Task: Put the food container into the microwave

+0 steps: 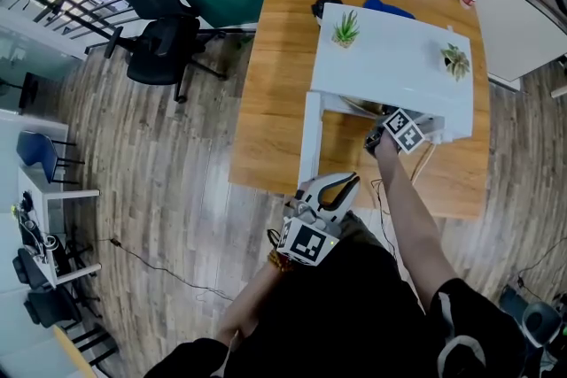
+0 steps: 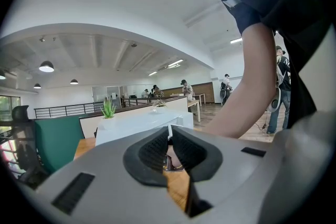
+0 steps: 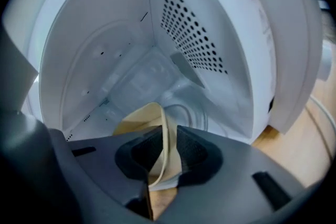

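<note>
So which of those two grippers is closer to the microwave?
Right. The right gripper is at the open front of the microwave, the cream container between its jaws; the left gripper hangs back by the table edge.

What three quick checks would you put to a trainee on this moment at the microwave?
1. How many small plants stand on the microwave? A one, B two, C three.
2. True or false: the microwave's door is shut.
3. Fill in: the rim between the right gripper's jaws belongs to the cream ___.
Key: 1 B; 2 false; 3 food container.
</note>
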Demonstrator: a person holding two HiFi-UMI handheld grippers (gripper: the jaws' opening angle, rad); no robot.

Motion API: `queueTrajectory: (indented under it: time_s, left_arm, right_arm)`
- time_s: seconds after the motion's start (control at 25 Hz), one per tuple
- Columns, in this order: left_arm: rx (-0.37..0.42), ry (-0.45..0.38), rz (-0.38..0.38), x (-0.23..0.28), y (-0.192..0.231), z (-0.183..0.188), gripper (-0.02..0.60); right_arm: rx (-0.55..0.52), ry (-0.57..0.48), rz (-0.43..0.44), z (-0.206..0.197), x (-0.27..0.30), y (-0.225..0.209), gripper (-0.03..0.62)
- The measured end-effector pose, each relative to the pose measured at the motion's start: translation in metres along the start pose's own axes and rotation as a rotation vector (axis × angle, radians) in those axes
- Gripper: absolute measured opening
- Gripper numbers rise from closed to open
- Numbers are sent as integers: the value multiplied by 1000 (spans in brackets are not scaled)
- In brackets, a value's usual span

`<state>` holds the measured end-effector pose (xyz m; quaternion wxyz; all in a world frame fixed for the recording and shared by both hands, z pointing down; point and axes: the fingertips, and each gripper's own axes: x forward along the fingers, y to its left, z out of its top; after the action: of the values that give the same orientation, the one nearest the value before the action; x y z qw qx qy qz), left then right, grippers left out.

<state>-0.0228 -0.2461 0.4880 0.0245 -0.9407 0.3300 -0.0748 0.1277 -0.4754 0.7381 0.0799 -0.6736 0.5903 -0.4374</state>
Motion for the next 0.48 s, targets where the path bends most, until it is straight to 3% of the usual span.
queueTrajectory:
  time_s: [0.16, 0.48]
  left_arm:
    - [6, 0, 6, -3, 2, 2, 37]
    - [10, -14, 12, -4, -10, 7, 37]
  right_arm:
    - [78, -52, 25, 3, -5, -6, 97]
    - [51, -55, 33, -1, -29, -17, 135]
